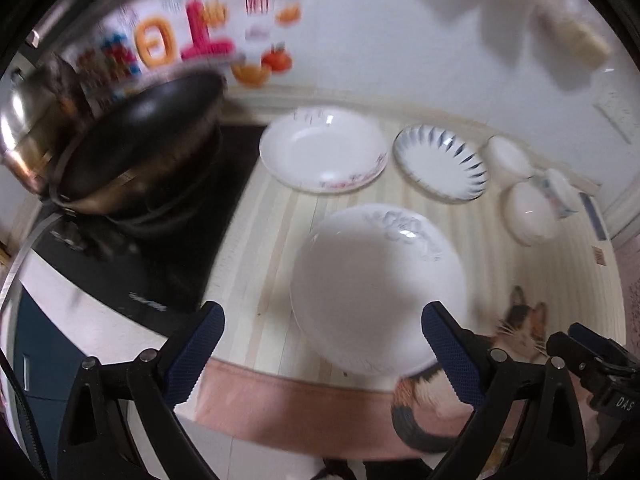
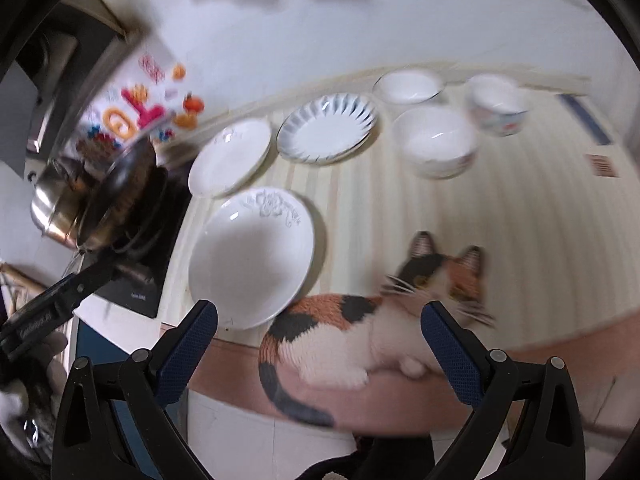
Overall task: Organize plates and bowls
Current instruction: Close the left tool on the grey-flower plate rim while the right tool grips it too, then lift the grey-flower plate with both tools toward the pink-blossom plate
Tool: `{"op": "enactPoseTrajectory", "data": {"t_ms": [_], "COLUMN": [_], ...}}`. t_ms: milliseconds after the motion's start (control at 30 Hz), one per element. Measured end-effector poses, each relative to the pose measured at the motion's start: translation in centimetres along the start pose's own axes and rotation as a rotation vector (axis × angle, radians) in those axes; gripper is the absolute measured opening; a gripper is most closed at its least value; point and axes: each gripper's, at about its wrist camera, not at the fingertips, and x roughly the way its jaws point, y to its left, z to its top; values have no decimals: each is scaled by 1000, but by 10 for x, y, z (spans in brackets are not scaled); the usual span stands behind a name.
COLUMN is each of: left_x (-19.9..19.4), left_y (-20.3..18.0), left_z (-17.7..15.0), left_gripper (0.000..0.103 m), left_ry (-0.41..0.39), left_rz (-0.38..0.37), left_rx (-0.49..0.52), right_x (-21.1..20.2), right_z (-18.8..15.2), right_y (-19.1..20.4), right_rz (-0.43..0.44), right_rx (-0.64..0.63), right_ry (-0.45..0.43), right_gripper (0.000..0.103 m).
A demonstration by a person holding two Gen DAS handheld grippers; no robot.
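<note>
Pale striped matting [image 1: 500, 264] covers the countertop, with a pink border and a woven calico cat [image 2: 360, 320] along its near edge, and a white wall with colourful stickers [image 1: 180, 36] rises behind. Left gripper [image 1: 322, 338] is spread wide with nothing between its blue pads [image 1: 200, 344]; a white plate with a grey flower pattern [image 1: 376, 284] lies flat just ahead of the jaws, its near rim reaching in between the fingertips, closer to the right-hand finger. Beyond that plate, farther from the jaws, sit a white plate with red trim [image 1: 324, 152] and, to its right, a fluted plate with blue rays [image 1: 440, 162], near each other but apart. Past those, off to the right, three bowls [image 1: 528, 212] cluster together. To the left of the jaws a dark pan [image 1: 140, 136] rests on a black cooktop [image 1: 168, 264], a steel pot [image 1: 24, 128] beside it. Right gripper [image 2: 320, 334] is likewise opened wide and holds nothing; the cat design lies between and just ahead of its fingers, and the flower-pattern plate sits ahead toward its left finger. In the right wrist view, part of the other gripper and a gloved hand [image 2: 36, 344] show at the far left edge. Both views are somewhat blurred.
</note>
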Motion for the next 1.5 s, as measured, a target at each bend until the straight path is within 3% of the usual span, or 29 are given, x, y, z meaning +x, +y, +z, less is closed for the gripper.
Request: {"op": "enactPoseTrajectory", "data": {"t_ms": [200,300,367,433,467,500,533,967,1200,1500], "left_x": [78,109,124,134,135,134,132,108,89,94], "left_y": [9,13,14,14,14,14,15,3,-39,-121], "left_z": [13,14,12,11,11,10,9,3,3,-5], "left_gripper": [93,71,54,43,42,41,40,40,40,40], "left_ry": [124,195,232,247,247,240,233,207,181,212], "left_rz": [1,-29,-57,-75,-74,-72,-74,-109,-161,-257], "left_rx": [-29,-51,-54,-58,-61,-68,-76,-92,-36,47], "right_x": [109,146,169,183,190,193,194,176,132,76], "right_z": [39,50,56,57,58,58,57,58,48,25], "right_y": [-5,-8,-9,-10,-9,-7,-3,-7,-43,-114], "right_rz": [65,79,103,133,148,159,156,138,107,29], "right_rx": [-31,-19,-10,1,-4,-11,-22,-40,-13,71], "right_ry": [129,167,207,232,237,238,237,223,197,157], "right_gripper": [92,85,73,56,50,34,28,26,26,26]}}
